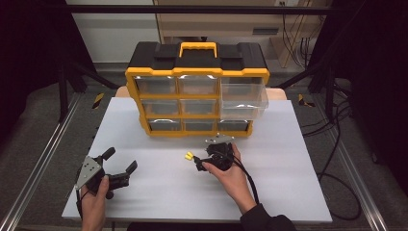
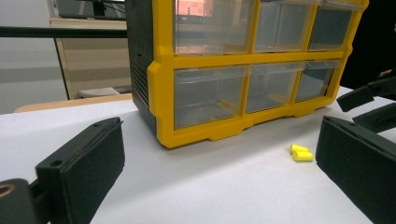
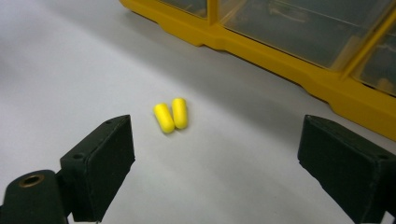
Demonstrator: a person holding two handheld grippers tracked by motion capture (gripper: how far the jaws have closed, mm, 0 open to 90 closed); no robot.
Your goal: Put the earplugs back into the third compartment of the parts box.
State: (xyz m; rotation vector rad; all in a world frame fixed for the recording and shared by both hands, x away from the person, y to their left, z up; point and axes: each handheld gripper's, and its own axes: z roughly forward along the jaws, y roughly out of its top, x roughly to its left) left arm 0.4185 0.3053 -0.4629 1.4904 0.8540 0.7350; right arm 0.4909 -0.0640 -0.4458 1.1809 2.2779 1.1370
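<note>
A flat white rectangular table (image 1: pixel 288 183) carries everything here. At its far edge, about the middle, stands a yellow-and-black plastic drawer organiser (image 1: pixel 197 91) with clear drawers in three rows; its base rests directly on the tabletop, and the upper right drawer is pulled out. Just near of the organiser, close to the table's centre, two small yellow capsule-shaped pieces (image 1: pixel 189 156) lie side by side, touching each other.

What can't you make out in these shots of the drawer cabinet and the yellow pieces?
- Drawer cabinet contents: glare on the clear fronts, high view.
- Pulled-out drawer: inside too small to tell.
- Yellow pieces: what they are is unclear.
- Right claw: jaws hidden by the hand, high view.
</note>
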